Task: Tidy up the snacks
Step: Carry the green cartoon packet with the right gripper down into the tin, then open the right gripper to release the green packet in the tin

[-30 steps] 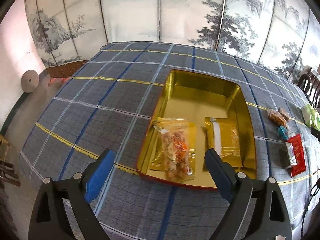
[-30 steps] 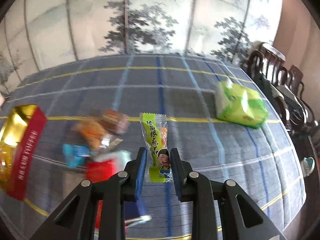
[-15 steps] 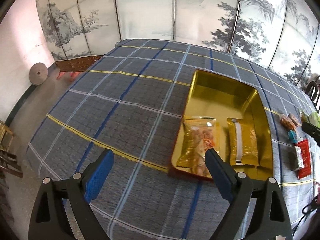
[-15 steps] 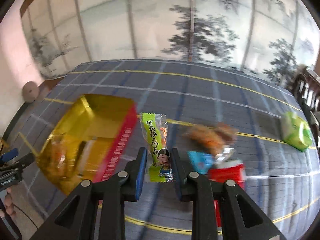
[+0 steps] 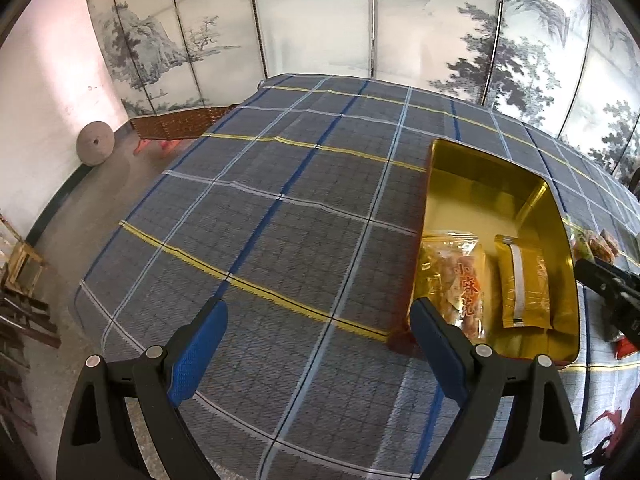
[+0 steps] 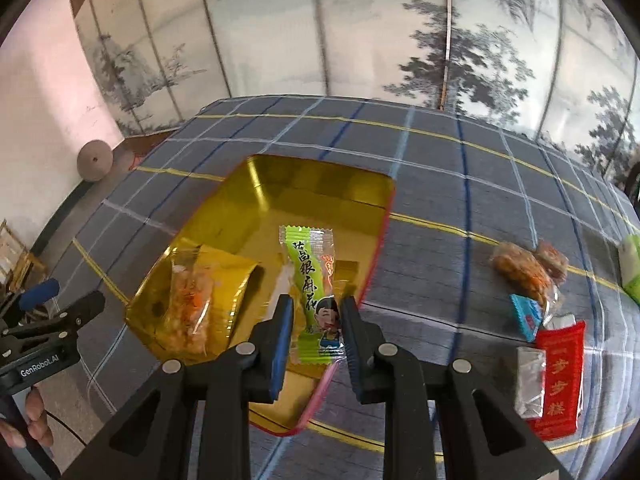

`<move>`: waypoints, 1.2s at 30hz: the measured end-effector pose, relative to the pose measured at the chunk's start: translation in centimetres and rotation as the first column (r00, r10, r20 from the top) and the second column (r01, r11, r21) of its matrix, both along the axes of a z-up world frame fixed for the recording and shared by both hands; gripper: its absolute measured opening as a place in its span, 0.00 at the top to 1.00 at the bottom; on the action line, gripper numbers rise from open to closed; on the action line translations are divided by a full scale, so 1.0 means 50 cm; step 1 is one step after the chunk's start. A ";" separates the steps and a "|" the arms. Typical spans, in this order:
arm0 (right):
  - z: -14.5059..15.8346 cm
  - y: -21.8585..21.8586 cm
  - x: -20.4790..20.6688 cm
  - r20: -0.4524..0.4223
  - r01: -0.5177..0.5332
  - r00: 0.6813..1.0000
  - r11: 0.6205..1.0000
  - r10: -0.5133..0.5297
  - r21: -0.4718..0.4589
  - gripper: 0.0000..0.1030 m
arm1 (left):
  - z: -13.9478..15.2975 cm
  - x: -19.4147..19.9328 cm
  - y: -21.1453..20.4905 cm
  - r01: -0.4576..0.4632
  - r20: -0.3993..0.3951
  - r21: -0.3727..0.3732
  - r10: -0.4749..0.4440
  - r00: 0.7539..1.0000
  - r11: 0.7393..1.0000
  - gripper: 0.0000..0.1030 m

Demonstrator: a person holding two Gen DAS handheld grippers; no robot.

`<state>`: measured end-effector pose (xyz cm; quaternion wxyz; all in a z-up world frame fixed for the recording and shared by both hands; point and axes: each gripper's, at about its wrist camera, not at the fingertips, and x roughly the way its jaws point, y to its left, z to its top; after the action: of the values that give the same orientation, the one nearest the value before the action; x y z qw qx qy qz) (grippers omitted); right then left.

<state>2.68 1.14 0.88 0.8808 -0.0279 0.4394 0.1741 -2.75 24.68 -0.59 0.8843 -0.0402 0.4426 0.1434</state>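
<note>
Right gripper [image 6: 316,320] clamped on the green snack packet [image 6: 314,280], bottom centre of the right wrist view, packet upright over the gold tin's [image 6: 320,184] near right corner. Left gripper [image 5: 318,344] jaws wide apart with nothing between them, bottom of the left wrist view over the plaid tablecloth [image 5: 280,208]. Tin holds a clear orange snack bag [image 5: 460,280] and a gold pouch [image 5: 524,284], side by side at its near end. Loose snacks at right: red packet [image 6: 560,372], blue packet [image 6: 526,316], fried snack bags [image 6: 524,268]. Painted screen [image 6: 360,28] behind.
</note>
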 end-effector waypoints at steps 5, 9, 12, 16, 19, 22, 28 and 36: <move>-0.011 0.029 0.000 -0.007 -0.036 0.999 0.999 0.036 -0.024 0.76 | 0.003 0.000 0.008 -0.008 -0.003 -0.004 0.008 1.000 1.000 0.12; -0.020 0.047 0.003 -0.016 -0.043 0.999 0.998 0.043 -0.041 0.76 | 0.005 -0.001 0.012 -0.013 -0.001 -0.006 0.013 1.000 1.000 0.12; -0.028 0.064 -0.001 -0.012 -0.058 0.998 0.996 0.057 -0.065 0.76 | 0.005 -0.002 0.018 -0.019 -0.003 -0.005 0.019 1.000 1.000 0.12; -0.039 0.086 -0.009 -0.014 -0.086 0.996 0.992 0.085 -0.091 0.76 | 0.004 -0.006 0.026 -0.029 -0.006 -0.008 0.029 1.000 1.000 0.12; -0.047 0.094 -0.013 -0.014 -0.096 0.995 0.990 0.095 -0.104 0.76 | 0.005 -0.010 0.031 -0.035 -0.005 -0.007 0.035 0.999 0.999 0.12; -0.053 0.095 -0.011 -0.027 -0.095 0.995 0.990 0.093 -0.104 0.76 | 0.004 -0.011 0.034 -0.038 -0.005 -0.012 0.038 0.999 0.999 0.12; -0.071 0.094 -0.004 -0.060 -0.092 0.995 0.989 0.086 -0.113 0.76 | 0.003 -0.013 0.033 -0.038 -0.008 -0.012 0.038 0.999 0.999 0.12; -0.083 0.094 -0.002 -0.074 -0.096 0.993 0.988 0.088 -0.121 0.75 | 0.002 -0.013 0.033 -0.036 -0.010 -0.015 0.036 0.999 0.999 0.12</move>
<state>2.58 5.86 -3.28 0.8528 -0.0970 0.4775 0.1878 -3.41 26.34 -0.52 0.8789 -0.0540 0.4474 0.1563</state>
